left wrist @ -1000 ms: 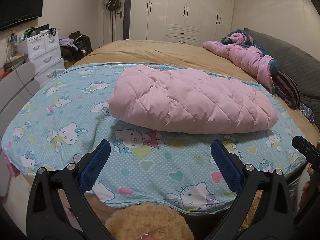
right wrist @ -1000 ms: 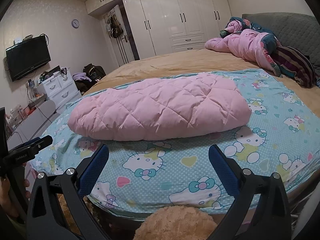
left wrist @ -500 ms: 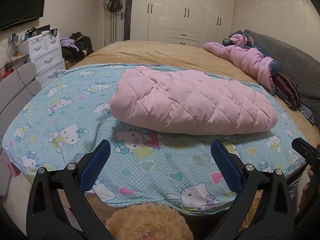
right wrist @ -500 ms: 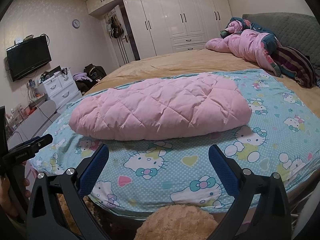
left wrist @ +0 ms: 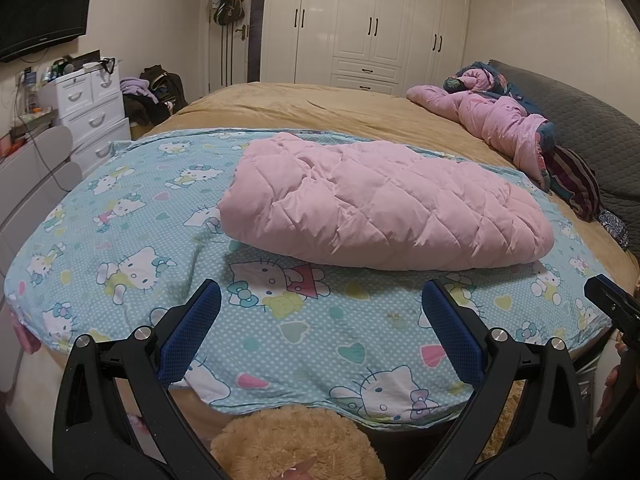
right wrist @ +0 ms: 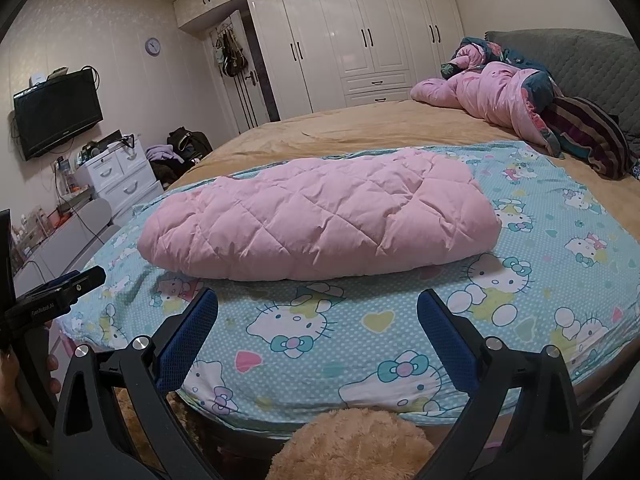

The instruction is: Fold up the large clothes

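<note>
A pink quilted down coat (left wrist: 384,204) lies folded into a long bundle on the Hello Kitty sheet (left wrist: 120,240) at the foot of the bed. It also shows in the right wrist view (right wrist: 320,220). My left gripper (left wrist: 320,300) is open and empty, held above the sheet's near edge, short of the coat. My right gripper (right wrist: 318,300) is open and empty, also short of the coat. Each gripper shows at the edge of the other's view, the right gripper (left wrist: 612,308) on the right and the left gripper (right wrist: 56,300) on the left.
A crumpled pink blanket (left wrist: 500,124) and a striped pillow (right wrist: 592,136) lie near the grey headboard (left wrist: 592,128). White drawers (left wrist: 92,112) and a TV (right wrist: 56,112) are at the left wall. A tan plush toy (left wrist: 296,444) sits below the bed edge.
Both views have shifted slightly. The coat lies as before and both grippers stay open.
</note>
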Demonstrator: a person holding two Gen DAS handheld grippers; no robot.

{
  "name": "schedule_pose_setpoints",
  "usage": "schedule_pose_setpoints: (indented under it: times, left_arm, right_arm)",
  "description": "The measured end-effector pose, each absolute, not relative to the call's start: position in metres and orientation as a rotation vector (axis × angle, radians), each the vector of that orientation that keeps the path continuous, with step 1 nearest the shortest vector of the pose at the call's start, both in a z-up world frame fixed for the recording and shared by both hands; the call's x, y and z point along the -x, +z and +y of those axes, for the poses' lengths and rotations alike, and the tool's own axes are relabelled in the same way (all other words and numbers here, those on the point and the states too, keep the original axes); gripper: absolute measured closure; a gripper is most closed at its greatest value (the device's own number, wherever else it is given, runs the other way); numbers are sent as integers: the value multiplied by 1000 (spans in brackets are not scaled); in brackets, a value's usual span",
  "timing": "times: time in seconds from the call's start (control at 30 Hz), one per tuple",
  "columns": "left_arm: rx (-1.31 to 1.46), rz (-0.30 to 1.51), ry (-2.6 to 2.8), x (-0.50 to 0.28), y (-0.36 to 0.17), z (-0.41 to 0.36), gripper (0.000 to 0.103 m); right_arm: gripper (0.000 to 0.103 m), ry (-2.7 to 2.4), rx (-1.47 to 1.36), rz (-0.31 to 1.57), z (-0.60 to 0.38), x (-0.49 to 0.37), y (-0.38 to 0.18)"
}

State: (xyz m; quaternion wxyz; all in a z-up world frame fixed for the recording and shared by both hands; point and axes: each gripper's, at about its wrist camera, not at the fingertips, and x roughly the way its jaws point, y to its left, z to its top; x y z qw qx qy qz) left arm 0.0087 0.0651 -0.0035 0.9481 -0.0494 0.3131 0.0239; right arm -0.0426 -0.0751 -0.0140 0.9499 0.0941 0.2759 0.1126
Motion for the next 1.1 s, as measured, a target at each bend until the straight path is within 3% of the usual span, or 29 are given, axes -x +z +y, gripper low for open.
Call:
schedule_pose_setpoints:
  times: [1.1]
  left_arm:
    - [110,648,63,-10,-1,68,9]
  right_arm:
    - [4,219,-192,574,-81,43,-18]
